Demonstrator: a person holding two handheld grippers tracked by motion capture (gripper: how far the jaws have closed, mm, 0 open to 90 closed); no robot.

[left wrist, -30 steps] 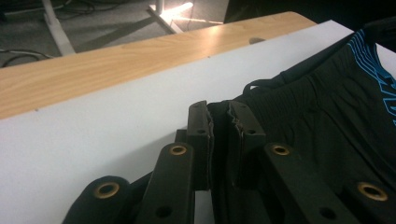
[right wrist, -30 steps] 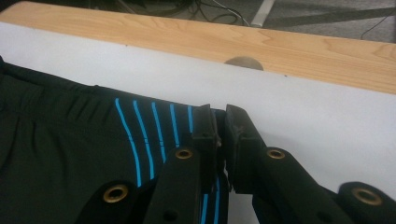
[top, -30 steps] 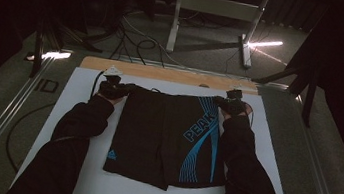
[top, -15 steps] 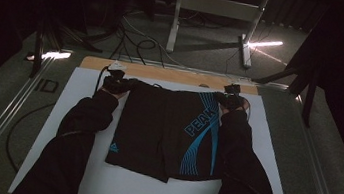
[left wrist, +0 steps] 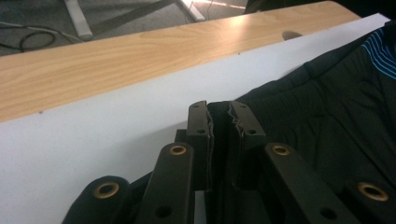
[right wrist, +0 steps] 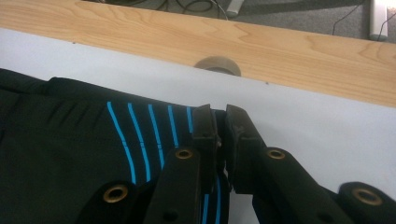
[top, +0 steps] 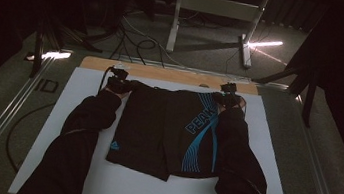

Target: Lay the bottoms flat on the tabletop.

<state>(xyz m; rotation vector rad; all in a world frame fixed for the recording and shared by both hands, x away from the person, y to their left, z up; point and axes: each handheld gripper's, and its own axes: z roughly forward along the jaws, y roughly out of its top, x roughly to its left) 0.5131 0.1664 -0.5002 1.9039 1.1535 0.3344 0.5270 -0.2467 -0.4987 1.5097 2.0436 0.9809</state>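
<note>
The black shorts (top: 165, 129) with blue stripes and "PEAK" lettering lie flat on the white board (top: 54, 132), waistband at the far end toward the wooden table edge (top: 163, 73), leg hems toward the person. The long axis runs from waistband to hems, straight back from the two grippers toward the person's body. The left gripper (top: 117, 84) pinches the waistband corner on its side; in the left gripper view its jaws stand nearly together with a fold of dark fabric (left wrist: 219, 126) clamped between the pads. The right gripper (top: 228, 97) holds the opposite waistband corner the same way, its jaws closed on the striped cloth (right wrist: 219, 140) just inside the garment's edge. The shorts stretch between the two grippers and trail behind them. This looks like light, thin, limp sportswear, probably a little slick, so it will sag and crease wherever unsupported and could slip from a shallow pinch. The elastic waistband corners, thicker and doubled, are the soundest places to hold, keeping tension across the waist.
</note>
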